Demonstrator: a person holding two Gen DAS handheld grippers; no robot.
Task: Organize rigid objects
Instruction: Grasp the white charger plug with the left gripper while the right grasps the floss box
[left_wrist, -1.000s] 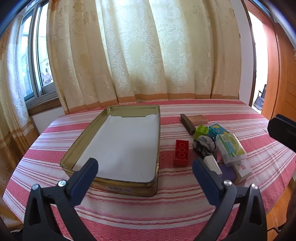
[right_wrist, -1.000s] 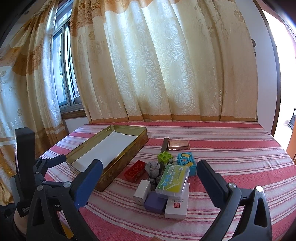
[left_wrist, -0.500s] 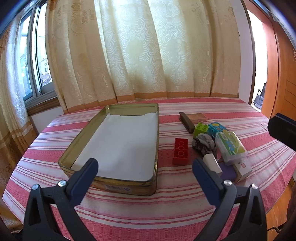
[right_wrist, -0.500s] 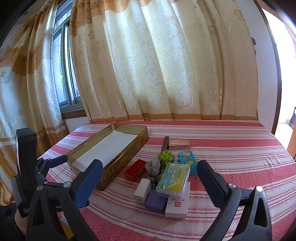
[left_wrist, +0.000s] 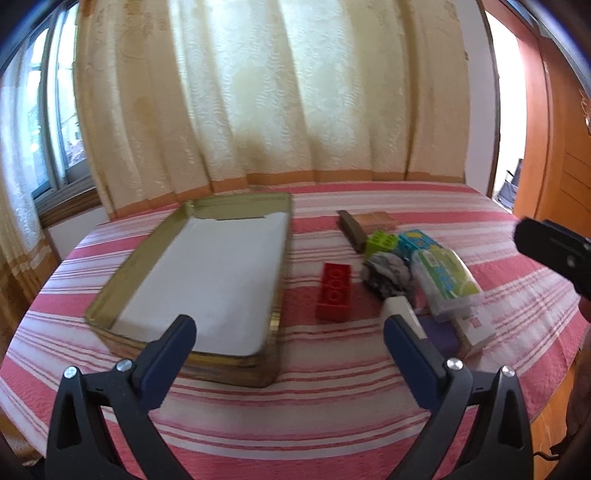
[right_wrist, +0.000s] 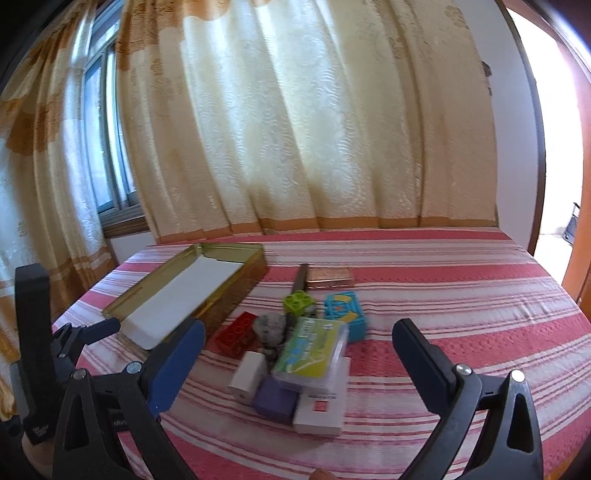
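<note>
A gold tin tray (left_wrist: 275, 325) (right_wrist: 236, 291) lined with white paper lies left of a cluster of small objects. In the cluster are a red brick (left_wrist: 333, 291) (right_wrist: 236, 334), a green brick (left_wrist: 382, 240) (right_wrist: 298, 301), a blue block (right_wrist: 345, 314), a grey lump (left_wrist: 386, 271) (right_wrist: 271, 328), a clear case with a green label (left_wrist: 445, 282) (right_wrist: 314, 354), a white block (right_wrist: 248, 376), a purple block (right_wrist: 275, 400) and a white box (right_wrist: 321, 410). My left gripper (left_wrist: 290, 332) is open above the tray's near corner. My right gripper (right_wrist: 297, 343) is open, with the cluster between its fingers in view.
A brown wooden box (left_wrist: 371, 221) (right_wrist: 328, 277) lies behind the cluster. The red and white striped cloth (left_wrist: 332, 406) covers the table. Cream curtains (left_wrist: 277, 92) hang behind, a window at left, an orange door (left_wrist: 554, 129) at right. The right gripper's body (left_wrist: 554, 251) shows at the right edge.
Both grippers have moved forward and a little lower toward the table. The tray and the cluster look larger. Nothing has been taken hold of.
</note>
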